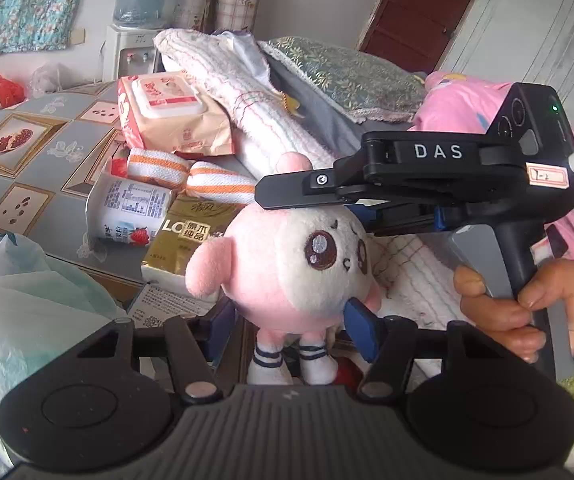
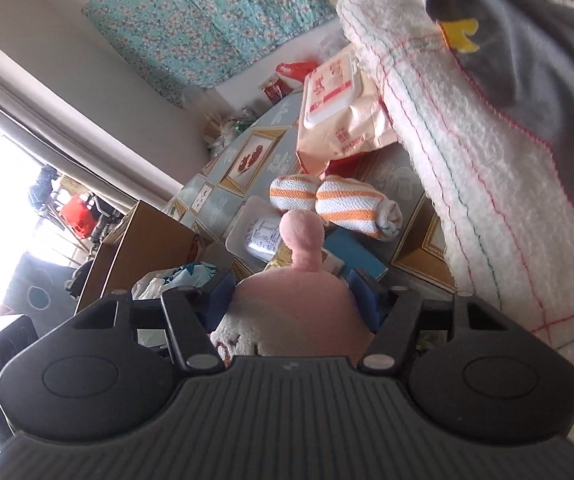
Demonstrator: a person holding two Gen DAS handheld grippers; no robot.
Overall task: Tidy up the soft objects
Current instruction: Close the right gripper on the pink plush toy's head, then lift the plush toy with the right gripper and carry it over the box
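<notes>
A pink and white plush toy (image 1: 287,268) with big eyes stands upright on the cluttered table. My right gripper (image 1: 315,208) comes in from the right and is shut on its head; in the right wrist view the plush (image 2: 287,312) fills the gap between the blue pads (image 2: 219,292). My left gripper (image 1: 287,328) is wide around the plush's lower body, its right blue pad (image 1: 361,320) touching the toy, the left pad hidden. Two rolled orange-striped towels (image 1: 191,174) lie behind the plush, also in the right wrist view (image 2: 327,200).
A wet-wipe pack (image 1: 167,116), a yogurt cup (image 1: 127,212) and a gold tissue pack (image 1: 183,236) crowd the patterned tablecloth (image 1: 27,152). A plastic bag (image 1: 19,304) lies left. A white towel (image 1: 247,96), pillows and a pink blanket (image 1: 471,104) lie right.
</notes>
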